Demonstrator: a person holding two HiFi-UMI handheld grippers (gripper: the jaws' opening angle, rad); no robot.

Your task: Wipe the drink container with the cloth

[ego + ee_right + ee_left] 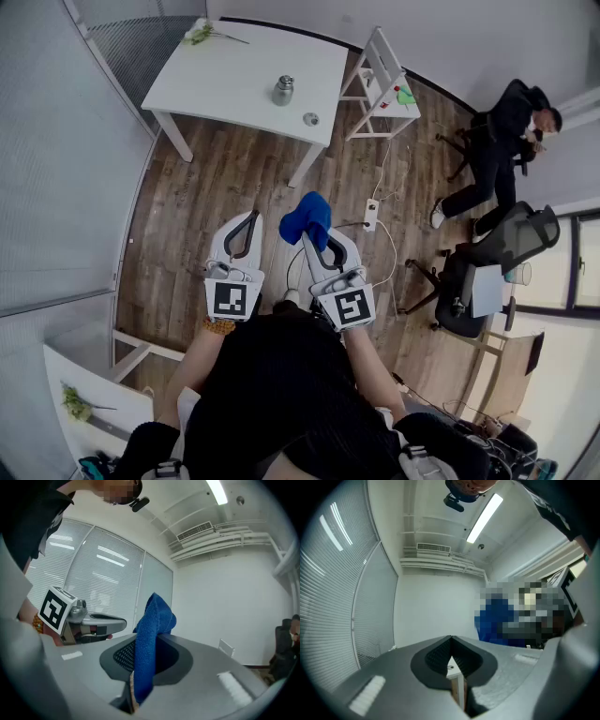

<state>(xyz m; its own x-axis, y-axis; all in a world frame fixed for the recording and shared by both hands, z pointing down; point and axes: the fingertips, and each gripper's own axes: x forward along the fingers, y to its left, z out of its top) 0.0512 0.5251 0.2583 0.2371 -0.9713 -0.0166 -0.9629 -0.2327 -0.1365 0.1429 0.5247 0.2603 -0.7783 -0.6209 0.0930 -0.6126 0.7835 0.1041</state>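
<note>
Status: wiping not started, as far as I can judge. Nearest you, your right gripper (317,242) is clamped on the blue cloth (307,217). The right gripper view shows the cloth pinched between the jaws, with the free end bunched above the tips. Your left gripper (249,219) is just beside it, jaws pressed together with nothing between them. Both are held at your chest over the wood floor, well short of the white table's (225,80) near edge. So the cloth pickup is done. What's left is the walk-up to the table, then probably steadying the container with the left gripper, then the wipe itself. On the table, the drink container (283,90) stands upright right of centre, touching nothing. It's a short, squat, metallic grey body with a narrower top. It's too small from here to tell whether it's dirty or wet. A small round piece (310,119) lies on the table near the container, on your side and closer to the right edge. It may be the lid, but I can't confirm that. At the table's far left corner lies a flower sprig (199,33), well apart from the container, so it shouldn't get in your way.
</note>
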